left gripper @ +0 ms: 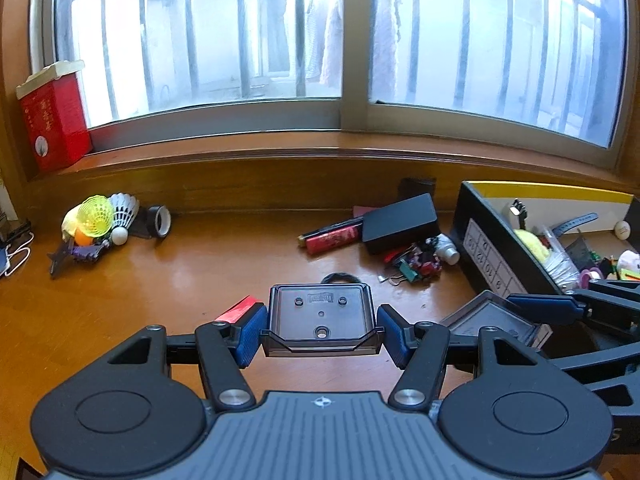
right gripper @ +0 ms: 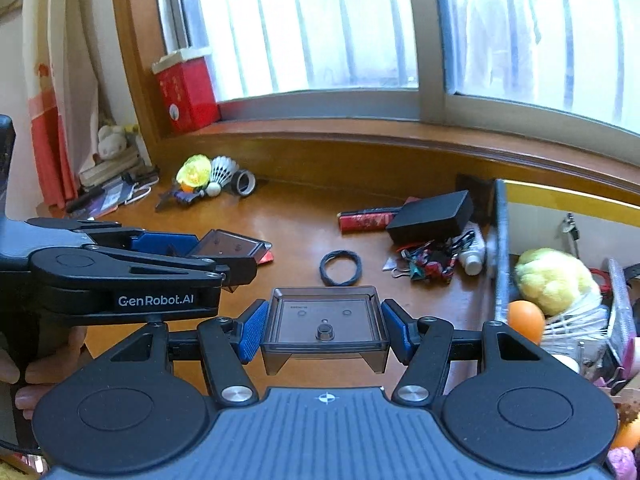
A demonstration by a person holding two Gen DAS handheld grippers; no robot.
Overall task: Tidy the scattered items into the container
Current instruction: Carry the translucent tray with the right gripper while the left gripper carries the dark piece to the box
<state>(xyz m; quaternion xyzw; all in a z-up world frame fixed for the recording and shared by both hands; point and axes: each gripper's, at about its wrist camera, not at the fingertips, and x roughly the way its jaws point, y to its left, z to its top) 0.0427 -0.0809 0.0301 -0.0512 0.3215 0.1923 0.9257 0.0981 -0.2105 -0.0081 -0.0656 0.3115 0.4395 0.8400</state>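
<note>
Each gripper, left gripper (left gripper: 321, 330) and right gripper (right gripper: 325, 330), pinches a smoky plastic tray (left gripper: 320, 314) between its fingers above the counter (left gripper: 200, 264). Carry both level rightward, over the container (left gripper: 492, 256) wall, before letting go.

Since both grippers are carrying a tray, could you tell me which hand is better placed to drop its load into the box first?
Right: the right gripper with its smoky tray is beside the box; the left gripper is farther away.

Both wrist views low, windowward, sharing desk (left gripper: 200, 264).
</note>
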